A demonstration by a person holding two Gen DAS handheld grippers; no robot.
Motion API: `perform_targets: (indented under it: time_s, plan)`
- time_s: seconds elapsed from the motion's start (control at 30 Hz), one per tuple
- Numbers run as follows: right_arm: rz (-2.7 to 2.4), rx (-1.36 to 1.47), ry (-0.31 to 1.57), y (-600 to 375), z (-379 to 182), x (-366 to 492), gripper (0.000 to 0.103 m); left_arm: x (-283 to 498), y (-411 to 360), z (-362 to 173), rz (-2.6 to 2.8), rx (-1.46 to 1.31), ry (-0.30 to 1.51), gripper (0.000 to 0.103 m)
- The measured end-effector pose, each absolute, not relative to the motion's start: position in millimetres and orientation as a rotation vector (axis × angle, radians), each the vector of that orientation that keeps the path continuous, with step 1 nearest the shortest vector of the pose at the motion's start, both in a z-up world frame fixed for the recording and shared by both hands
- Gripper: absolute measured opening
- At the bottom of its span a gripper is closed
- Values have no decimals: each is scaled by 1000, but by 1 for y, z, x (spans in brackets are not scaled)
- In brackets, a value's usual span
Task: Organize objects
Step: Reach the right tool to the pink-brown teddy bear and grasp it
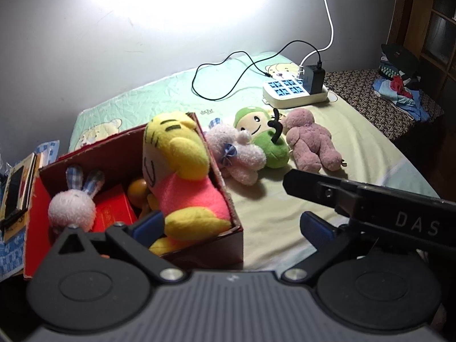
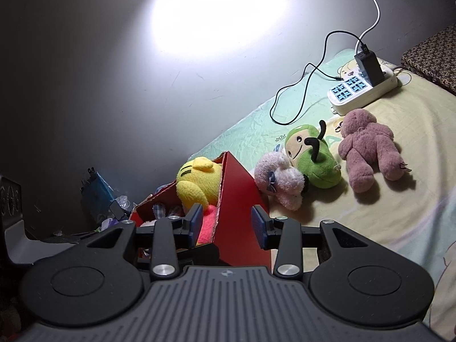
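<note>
A red cardboard box (image 1: pixel 228 228) stands on the bed and holds a yellow and pink tiger plush (image 1: pixel 182 171), a small pink bunny (image 1: pixel 72 206), a red packet and an orange toy. Beside it lie a pale pink plush (image 1: pixel 239 154), a green plush (image 1: pixel 262 136) and a mauve bear (image 1: pixel 310 139). My left gripper (image 1: pixel 232 226) is open, straddling the box's near right corner. My right gripper (image 2: pixel 228 223) is open with the box's red side wall (image 2: pixel 239 199) between its fingers. The right gripper's body also shows in the left wrist view (image 1: pixel 370 199).
A white power strip (image 1: pixel 293 91) with a black charger and cables lies at the far end of the bed by the wall. A patterned bench with clothes (image 1: pixel 399 88) stands at the right. Books and clutter (image 1: pixel 17 193) sit left of the box.
</note>
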State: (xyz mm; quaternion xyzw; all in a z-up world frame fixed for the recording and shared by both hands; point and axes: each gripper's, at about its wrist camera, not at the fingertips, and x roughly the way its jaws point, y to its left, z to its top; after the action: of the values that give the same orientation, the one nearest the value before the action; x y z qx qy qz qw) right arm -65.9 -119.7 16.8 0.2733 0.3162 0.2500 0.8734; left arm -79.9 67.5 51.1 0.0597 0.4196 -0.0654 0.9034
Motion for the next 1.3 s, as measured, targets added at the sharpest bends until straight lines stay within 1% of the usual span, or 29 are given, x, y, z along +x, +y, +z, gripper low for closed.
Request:
perform_targets:
  time_s: [0.5, 0.83, 1.3]
  plan:
    - [460, 612, 684, -186, 6, -53, 41, -62, -2, 47, -188, 159, 882, 101]
    - [471, 626, 739, -212, -9, -33, 41, -40, -37, 28, -192, 149, 940, 101]
    - [481, 640, 817, -239, -32, -2, 41, -7, -63, -2, -170, 101, 1035, 101]
